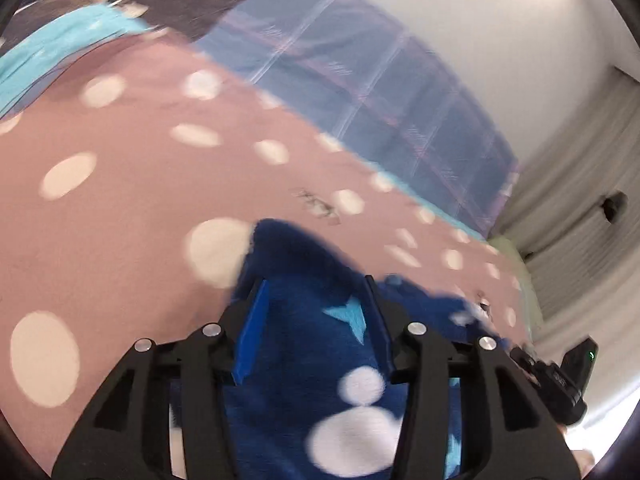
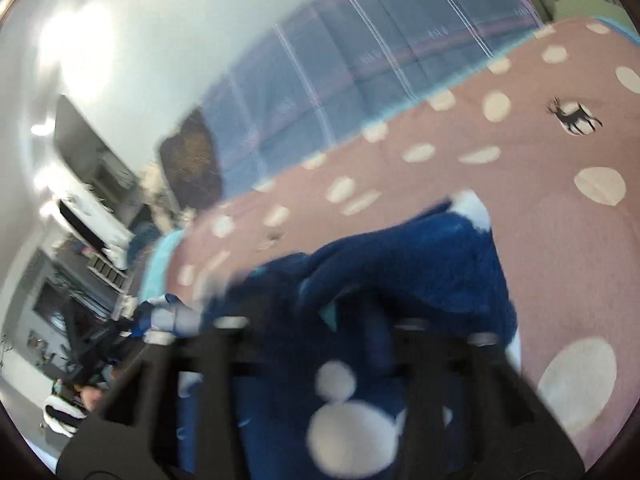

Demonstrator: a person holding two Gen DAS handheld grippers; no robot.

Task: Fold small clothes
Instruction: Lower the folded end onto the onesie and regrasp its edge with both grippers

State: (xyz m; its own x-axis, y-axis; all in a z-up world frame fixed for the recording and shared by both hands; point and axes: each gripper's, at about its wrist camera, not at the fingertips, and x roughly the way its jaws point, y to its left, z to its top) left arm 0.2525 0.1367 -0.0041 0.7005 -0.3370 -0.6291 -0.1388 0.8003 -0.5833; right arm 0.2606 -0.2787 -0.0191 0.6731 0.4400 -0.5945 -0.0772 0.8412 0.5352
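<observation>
A dark blue fleece garment (image 1: 312, 280) with white dots and light blue marks lies on a pink bedspread (image 1: 132, 200) with cream dots. My left gripper (image 1: 316, 292) sits over the garment with its blue-padded jaws apart; fleece fills the gap between them. In the right wrist view the same garment (image 2: 420, 264) is bunched and raised in front of my right gripper (image 2: 320, 316). Motion blur and fleece hide the right fingertips, so I cannot tell how its jaws stand.
A blue plaid quilt (image 1: 380, 92) lies along the far edge of the bed under a white wall. A turquoise cloth (image 1: 52, 52) lies at the far left. Grey curtains (image 1: 592, 200) hang at the right. Shelves and furniture (image 2: 80, 208) show in the right wrist view.
</observation>
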